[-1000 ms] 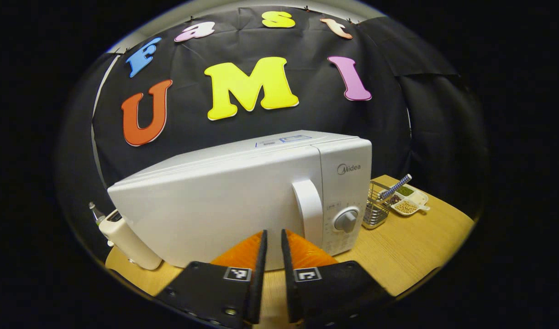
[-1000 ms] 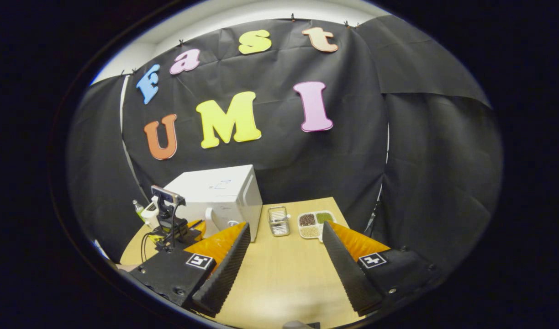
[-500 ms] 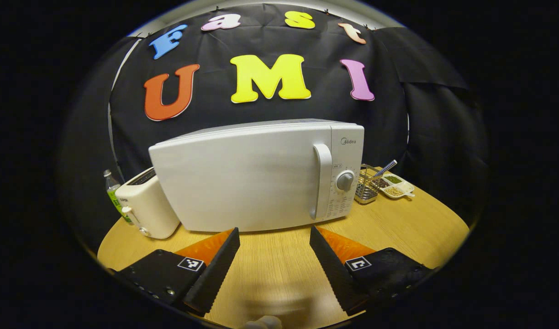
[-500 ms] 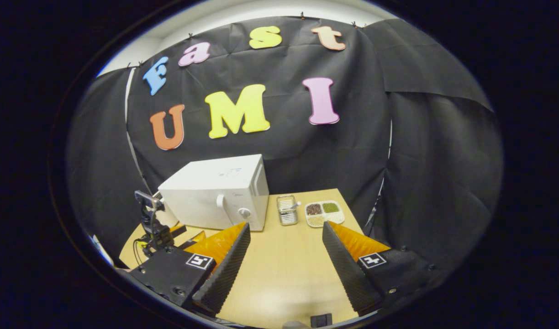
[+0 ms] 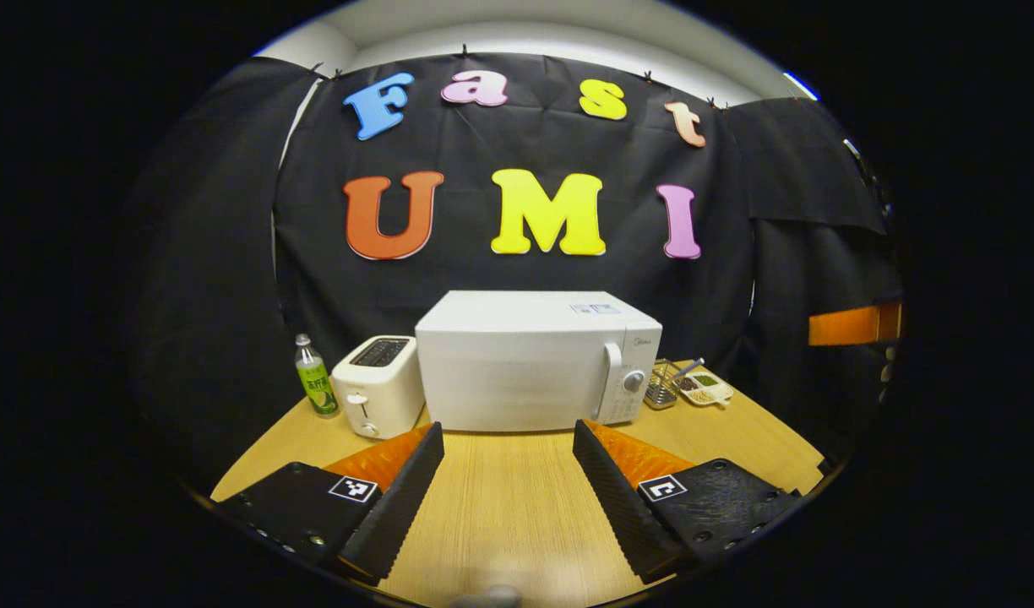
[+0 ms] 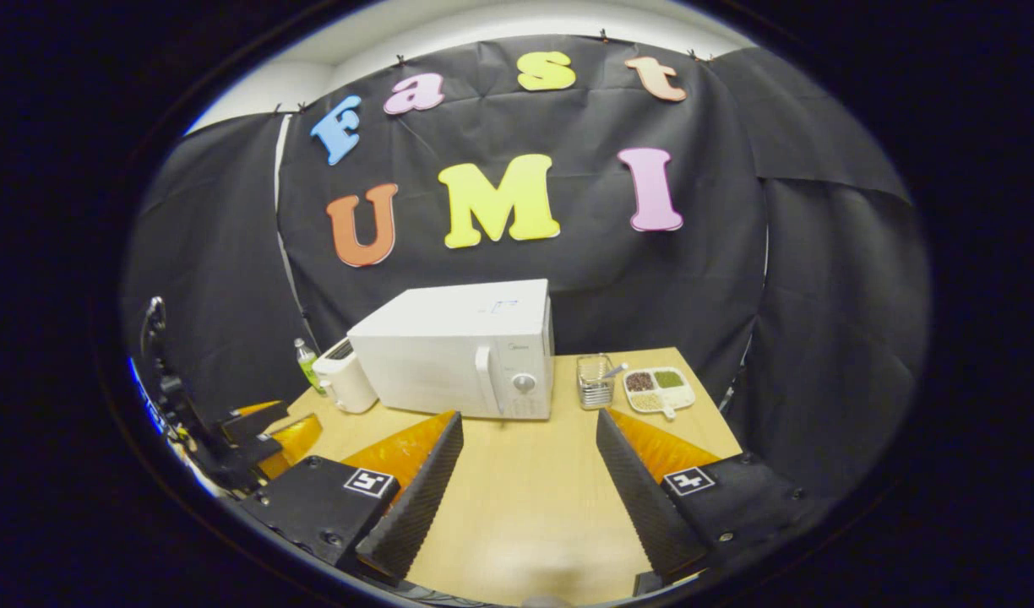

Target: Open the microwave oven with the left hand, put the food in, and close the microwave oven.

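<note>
**Both tools empty and well back from a shut oven: risks on the approach**

The microwave [image 5: 525, 359] stands at the back of the wooden table [image 5: 500, 507], door shut, its upright handle [image 5: 612, 382] just left of the dial [image 5: 633, 381]. A toaster [image 5: 378, 384] sits just beside its left flank, with a small bottle [image 5: 315, 387] further left. On the other side stand a wire basket [image 6: 595, 382] and, beyond it, a divided dish of beans [image 6: 657, 388], the only food I can make out.

The left gripper [image 5: 507, 477] hangs over bare table, fingers spread wide and holding nothing. The right gripper [image 6: 527, 473] is likewise spread and empty, well short of the dish.

Risks as I judge them:

- The handle is slim and close to the dial. A poorly centred approach could close on the door edge or knock the dial.
- The oven rests loose on the table. A hard pull could drag the whole unit forward or skew it against the toaster rather than release the door.
- The dish is shallow and filled with loose beans. A tilted lift would spill them; the basket beside it leaves little room for the fingers.
- The door's hinge side is not clear to me; it looks to swing left, into the left arm's own path.
</note>
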Tool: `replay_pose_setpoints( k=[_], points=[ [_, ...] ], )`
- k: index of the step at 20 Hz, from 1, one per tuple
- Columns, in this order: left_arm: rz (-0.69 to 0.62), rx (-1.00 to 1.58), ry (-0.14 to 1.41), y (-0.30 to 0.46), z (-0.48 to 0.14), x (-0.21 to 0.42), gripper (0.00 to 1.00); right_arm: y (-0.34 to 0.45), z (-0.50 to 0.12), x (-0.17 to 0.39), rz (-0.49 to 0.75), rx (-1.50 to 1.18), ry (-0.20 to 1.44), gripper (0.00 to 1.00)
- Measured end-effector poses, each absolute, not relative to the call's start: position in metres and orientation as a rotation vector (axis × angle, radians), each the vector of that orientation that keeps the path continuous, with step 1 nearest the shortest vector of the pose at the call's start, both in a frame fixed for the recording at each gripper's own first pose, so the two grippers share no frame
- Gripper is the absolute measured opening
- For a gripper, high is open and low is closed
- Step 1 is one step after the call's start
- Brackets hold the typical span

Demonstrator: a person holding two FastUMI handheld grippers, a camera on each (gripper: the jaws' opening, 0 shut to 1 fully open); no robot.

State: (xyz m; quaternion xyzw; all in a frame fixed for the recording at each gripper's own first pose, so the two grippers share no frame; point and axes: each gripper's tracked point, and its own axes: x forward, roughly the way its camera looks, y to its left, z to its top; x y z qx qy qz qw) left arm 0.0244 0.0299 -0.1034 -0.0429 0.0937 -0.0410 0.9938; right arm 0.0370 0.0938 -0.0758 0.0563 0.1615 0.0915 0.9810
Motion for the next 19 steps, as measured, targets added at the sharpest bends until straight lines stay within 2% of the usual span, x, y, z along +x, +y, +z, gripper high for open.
replay_pose_setpoints(
  k=[7, 8, 9, 10, 11, 16, 17, 19],
  points=[
    [-0.015, -0.103, 0.056, 0.071, -0.014, -0.003, 0.94, 0.094, -0.036, 0.030, 0.127, 0.106, 0.196, 1.00],
    [-0.012, -0.108, 0.051, 0.071, -0.009, -0.003, 1.00, 0.091, -0.028, 0.029, 0.117, 0.102, 0.174, 1.00],
    [-0.015, -0.112, 0.054, 0.069, -0.005, -0.003, 0.94, 0.092, -0.023, 0.026, 0.112, 0.099, 0.160, 1.00],
    [-0.014, -0.107, 0.046, 0.070, 0.000, -0.003, 0.94, 0.093, -0.018, 0.024, 0.113, 0.095, 0.152, 1.00],
    [-0.016, -0.098, 0.040, 0.069, 0.004, -0.002, 0.94, 0.093, -0.014, 0.022, 0.111, 0.090, 0.142, 0.92],
    [-0.055, -0.083, 0.026, 0.057, 0.016, 0.003, 0.94, 0.092, 0.002, 0.017, 0.103, 0.059, 0.105, 0.92],
    [-0.062, -0.086, 0.026, 0.055, 0.016, 0.003, 0.94, 0.091, 0.003, 0.017, 0.099, 0.063, 0.104, 1.00],
    [-0.068, -0.091, 0.017, 0.056, 0.020, 0.002, 0.94, 0.089, 0.004, 0.017, 0.092, 0.061, 0.102, 1.00]
  ],
)
